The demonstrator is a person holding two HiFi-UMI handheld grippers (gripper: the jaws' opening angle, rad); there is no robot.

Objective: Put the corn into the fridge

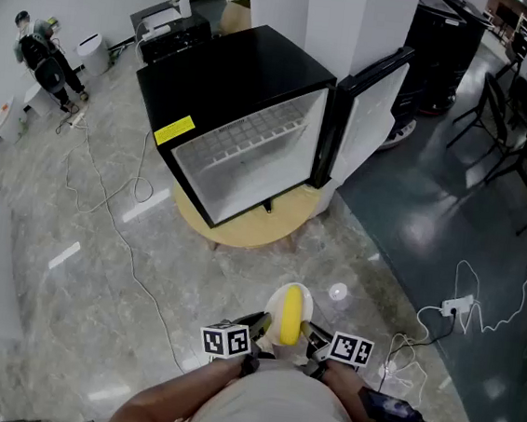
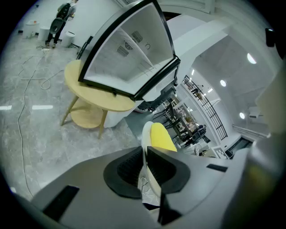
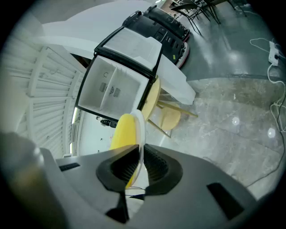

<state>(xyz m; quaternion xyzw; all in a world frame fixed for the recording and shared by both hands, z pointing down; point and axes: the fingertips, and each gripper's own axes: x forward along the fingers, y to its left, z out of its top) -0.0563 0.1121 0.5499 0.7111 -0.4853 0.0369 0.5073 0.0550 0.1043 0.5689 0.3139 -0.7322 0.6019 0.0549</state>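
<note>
Yellow corn (image 1: pixel 288 316) lay on a white plate (image 2: pixel 145 134), gripped at opposite rims by 2 tools: left gripper (image 2: pixel 145 172) and right gripper (image 3: pixel 139 167). It seemed light and stiff, apt to roll. Ahead stood the open fridge (image 1: pixel 248 91).

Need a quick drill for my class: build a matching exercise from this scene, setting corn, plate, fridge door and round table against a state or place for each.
1 corn
2 plate
3 fridge door
4 round table

A swung open
B under the fridge
C lying on the plate
D rim clamped by left tongs and right tongs

Pairs: 1-C, 2-D, 3-A, 4-B
</note>
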